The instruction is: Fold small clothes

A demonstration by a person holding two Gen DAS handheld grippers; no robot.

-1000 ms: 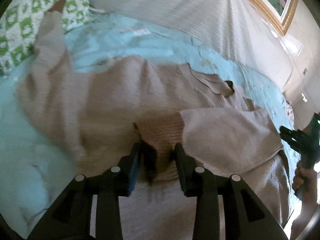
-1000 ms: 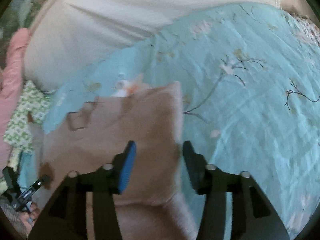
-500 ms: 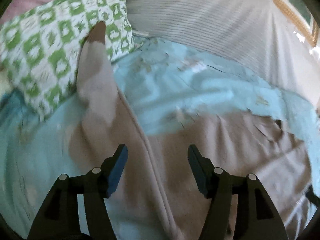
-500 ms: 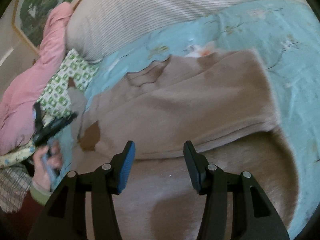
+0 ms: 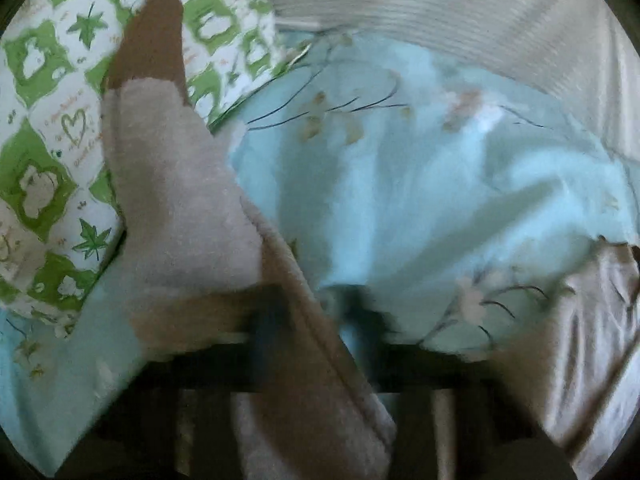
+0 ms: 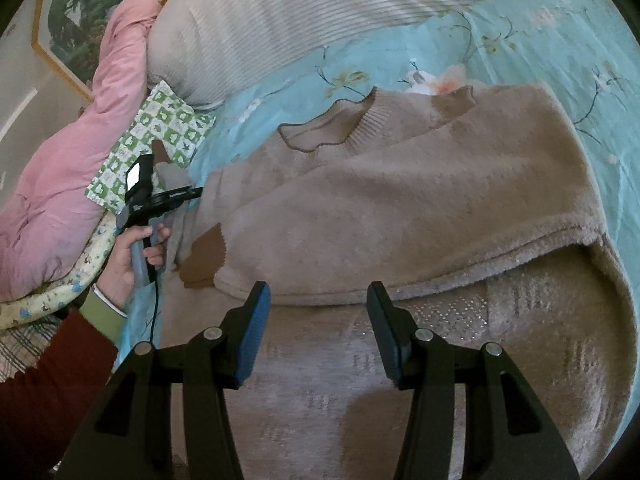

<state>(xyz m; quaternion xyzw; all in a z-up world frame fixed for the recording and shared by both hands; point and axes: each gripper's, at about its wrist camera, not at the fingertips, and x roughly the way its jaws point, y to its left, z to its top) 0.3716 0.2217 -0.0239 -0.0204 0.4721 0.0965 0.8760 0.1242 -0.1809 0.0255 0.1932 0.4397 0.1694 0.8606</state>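
**Sweater half-folded on bed, left sleeve next**

Sweater (image 6: 400, 208) lies flat on the blue sheet (image 6: 540, 40), neck toward the striped headboard cushion (image 6: 280, 12). One sleeve is already laid across the chest, its brown cuff (image 6: 206, 258) ending near the left hem. The other sleeve (image 5: 172, 184) runs out to the left, its brown cuff (image 5: 152, 36) resting on the green-checked pillow (image 5: 36, 128).

Right gripper (image 6: 316, 332): spread wide, holding nothing, hovering above the lower body of the sweater, just short of the folded sleeve's edge.

Left gripper (image 5: 316, 344): down at the root of the outstretched sleeve, at the sweater's edge. Its own view is badly blurred; fingers are dark smears with cloth running between them. Cannot tell whether it is pinching the cloth or spread. From the right view it shows only side-on in the person's hand (image 6: 132, 248), jaws hidden.

Handling, as a judgement: fleecy knit, soft, light, limp. It will drape and sag from any single pinch and keep no crease by itself. Not slippery; the pile should hold well between the pads. Nothing fragile, though the knit may stretch if dragged.

Where to hold: the seam or the ribbed cuff, which are denser. For the loose sleeve, take it near the cuff and carry it across the chest.
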